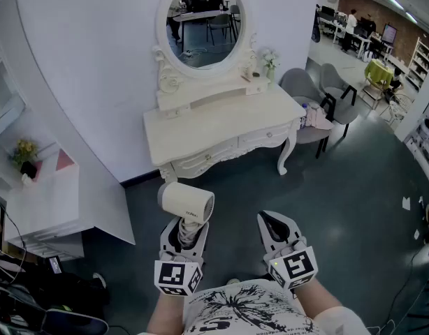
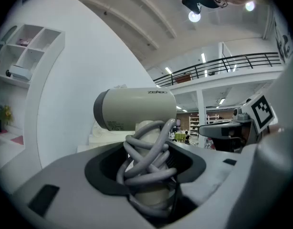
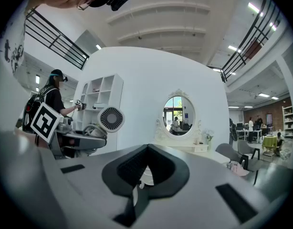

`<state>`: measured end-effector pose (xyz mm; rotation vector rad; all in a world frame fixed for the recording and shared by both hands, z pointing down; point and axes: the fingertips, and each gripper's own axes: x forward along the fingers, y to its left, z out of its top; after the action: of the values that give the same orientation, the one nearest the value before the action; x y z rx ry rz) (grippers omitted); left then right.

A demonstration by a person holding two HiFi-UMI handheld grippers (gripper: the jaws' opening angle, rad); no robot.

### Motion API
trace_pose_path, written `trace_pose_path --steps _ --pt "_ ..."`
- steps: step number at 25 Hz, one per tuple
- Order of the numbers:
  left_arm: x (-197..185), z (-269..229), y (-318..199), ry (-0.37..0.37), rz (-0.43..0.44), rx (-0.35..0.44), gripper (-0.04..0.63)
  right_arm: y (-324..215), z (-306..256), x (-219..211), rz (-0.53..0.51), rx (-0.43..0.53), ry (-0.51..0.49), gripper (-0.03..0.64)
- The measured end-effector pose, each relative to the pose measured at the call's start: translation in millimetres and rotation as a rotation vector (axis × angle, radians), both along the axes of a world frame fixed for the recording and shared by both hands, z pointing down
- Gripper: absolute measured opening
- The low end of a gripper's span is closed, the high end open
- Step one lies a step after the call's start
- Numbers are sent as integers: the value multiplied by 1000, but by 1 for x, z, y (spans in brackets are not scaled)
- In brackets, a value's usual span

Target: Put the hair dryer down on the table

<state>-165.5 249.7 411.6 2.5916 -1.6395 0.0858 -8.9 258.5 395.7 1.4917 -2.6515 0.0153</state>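
A cream hair dryer (image 1: 186,202) stands upright in my left gripper (image 1: 188,226), its grey cord wound round the handle. The left gripper view has the barrel (image 2: 134,109) above the jaws, and my left gripper (image 2: 149,171) is shut on the wrapped handle. The dryer hangs over the floor, short of the white dressing table (image 1: 221,121). My right gripper (image 1: 272,222) is beside it on the right, shut and empty. In the right gripper view, my right gripper (image 3: 147,149) points at the table (image 3: 184,149), and the dryer's rear grille (image 3: 110,119) shows at left.
An oval mirror (image 1: 204,23) and a small flower vase (image 1: 270,61) stand at the back of the table. Grey chairs (image 1: 319,96) sit at its right end. A white shelf unit (image 1: 40,194) and a curved white wall (image 1: 82,82) are at left.
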Motion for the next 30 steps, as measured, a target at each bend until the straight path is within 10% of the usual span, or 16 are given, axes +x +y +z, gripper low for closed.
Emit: trace_pose_path --steps 30 --pt "9 39 -40 51 -6 -87 244 -59 45 17 25 -88 -3 17"
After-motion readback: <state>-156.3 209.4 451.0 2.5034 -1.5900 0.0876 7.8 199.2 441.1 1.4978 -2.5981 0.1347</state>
